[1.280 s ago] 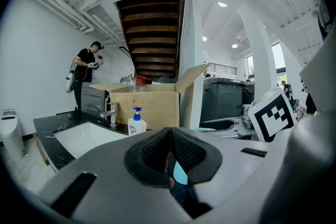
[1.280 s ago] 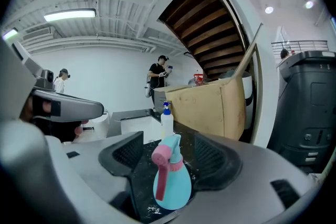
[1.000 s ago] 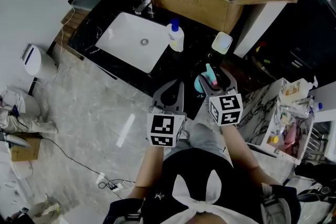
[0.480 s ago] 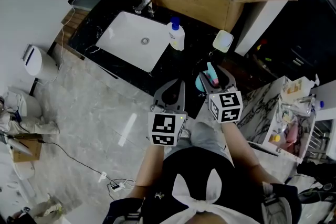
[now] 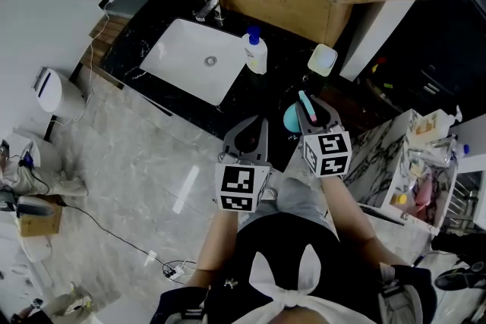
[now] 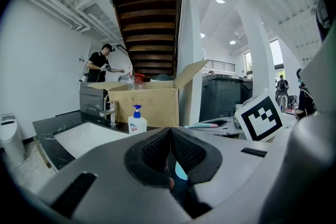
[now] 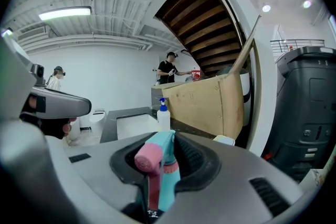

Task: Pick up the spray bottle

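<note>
Your right tongs (image 5: pixel 309 110) have just been closing and now pinch the neck of the upright bottle (image 7: pixel 164 164), right of the sink (image 5: pixel 173 42), likely for a straight lift; your left tongs (image 5: pixel 251 134) rest pressed together, empty

Grey left gripper (image 5: pixel 250 127) and right gripper (image 5: pixel 316 107) carry black-and-white marker cubes (image 5: pixel 241 188).

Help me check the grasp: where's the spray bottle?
Head view: the spray bottle stands on the counter right of the sink, in the right gripper's jaws, just closed on it.
</note>
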`<state>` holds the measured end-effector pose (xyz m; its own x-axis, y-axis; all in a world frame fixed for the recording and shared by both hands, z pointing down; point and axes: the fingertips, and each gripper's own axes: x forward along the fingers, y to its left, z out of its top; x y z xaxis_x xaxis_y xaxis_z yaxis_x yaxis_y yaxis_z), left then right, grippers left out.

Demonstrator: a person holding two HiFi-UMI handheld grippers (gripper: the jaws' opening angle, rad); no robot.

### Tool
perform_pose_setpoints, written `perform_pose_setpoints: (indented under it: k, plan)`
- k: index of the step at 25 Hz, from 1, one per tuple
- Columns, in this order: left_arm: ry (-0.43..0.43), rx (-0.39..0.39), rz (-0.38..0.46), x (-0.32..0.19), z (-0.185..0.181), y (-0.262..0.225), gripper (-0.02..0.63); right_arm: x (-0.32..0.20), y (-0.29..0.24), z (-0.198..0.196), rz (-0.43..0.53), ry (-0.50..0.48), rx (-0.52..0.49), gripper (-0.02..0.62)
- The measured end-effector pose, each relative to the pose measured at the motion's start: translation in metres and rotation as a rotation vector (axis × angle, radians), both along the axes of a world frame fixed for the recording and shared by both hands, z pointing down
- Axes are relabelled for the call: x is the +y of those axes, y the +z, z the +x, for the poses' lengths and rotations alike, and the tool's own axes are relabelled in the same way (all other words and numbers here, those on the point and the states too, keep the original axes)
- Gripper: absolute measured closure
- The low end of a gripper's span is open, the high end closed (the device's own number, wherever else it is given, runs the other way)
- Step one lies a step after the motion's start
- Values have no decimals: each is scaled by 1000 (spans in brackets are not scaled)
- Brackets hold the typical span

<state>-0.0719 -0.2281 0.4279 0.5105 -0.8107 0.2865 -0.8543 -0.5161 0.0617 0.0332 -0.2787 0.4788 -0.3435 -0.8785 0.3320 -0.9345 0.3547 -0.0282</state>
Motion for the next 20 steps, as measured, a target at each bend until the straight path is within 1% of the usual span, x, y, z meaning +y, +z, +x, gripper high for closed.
perform_pose_setpoints:
  k: [11, 20]
  plan:
    - [-10, -1, -16, 1, -3, 5, 578, -1, 0, 1, 5, -11, 0, 502]
    - [-25, 1, -9, 2, -5, 1, 578, 0, -1, -1, 1, -34, 4, 502]
